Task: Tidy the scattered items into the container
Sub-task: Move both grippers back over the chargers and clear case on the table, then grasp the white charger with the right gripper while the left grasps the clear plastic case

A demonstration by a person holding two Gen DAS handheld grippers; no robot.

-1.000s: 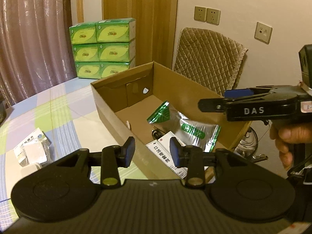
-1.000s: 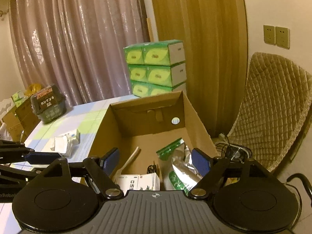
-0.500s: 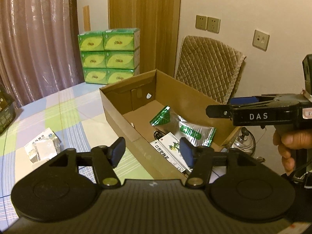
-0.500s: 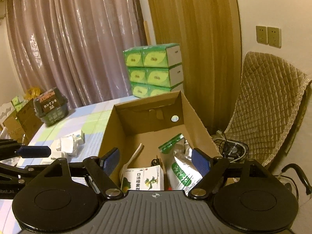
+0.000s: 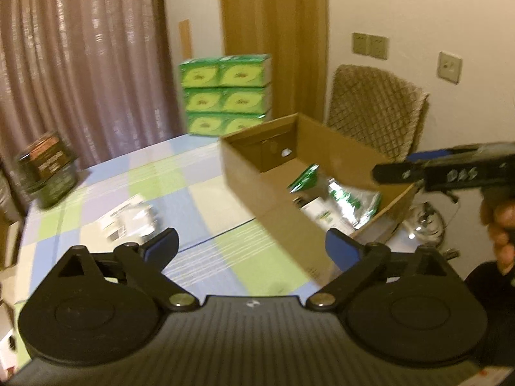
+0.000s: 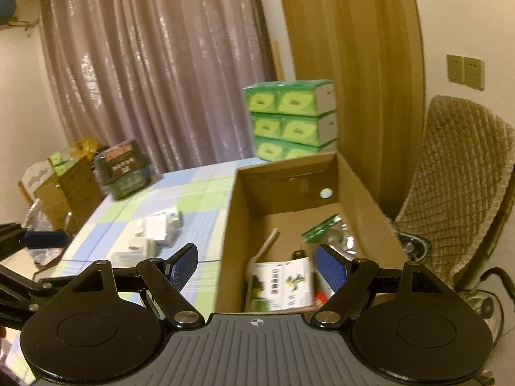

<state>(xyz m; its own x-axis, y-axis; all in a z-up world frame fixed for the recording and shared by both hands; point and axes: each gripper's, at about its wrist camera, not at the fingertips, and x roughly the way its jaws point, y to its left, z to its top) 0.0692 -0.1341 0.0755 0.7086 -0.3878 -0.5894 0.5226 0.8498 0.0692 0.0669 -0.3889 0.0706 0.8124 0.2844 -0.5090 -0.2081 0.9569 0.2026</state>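
Note:
The open cardboard box [image 5: 257,189] [image 6: 231,225] stands on the checked tablecloth. Inside it lie a green and silver pouch [image 5: 351,199] [image 6: 328,226], a white and green carton [image 6: 280,286] and a pale stick [image 6: 267,244]. A cluster of white packets [image 5: 128,222] [image 6: 154,233] lies on the cloth left of the box. My left gripper [image 5: 251,247] hangs above the cloth in front of the box, its jaws opening wide with nothing between them. My right gripper [image 6: 257,265] hovers open at the box's near end and holds nothing.
A stack of green tissue boxes [image 5: 225,93] stands behind the table. A dark basket [image 6: 124,170] sits at the far left of the table, with cardboard cartons [image 6: 64,189] beyond. A quilted chair [image 6: 457,180] and a kettle [image 5: 425,222] are right of the box.
My left jaws have spread from narrow to wide. Both grippers have drawn back from the box, the left one swinging leftward, so more of the cloth and the white packets shows.

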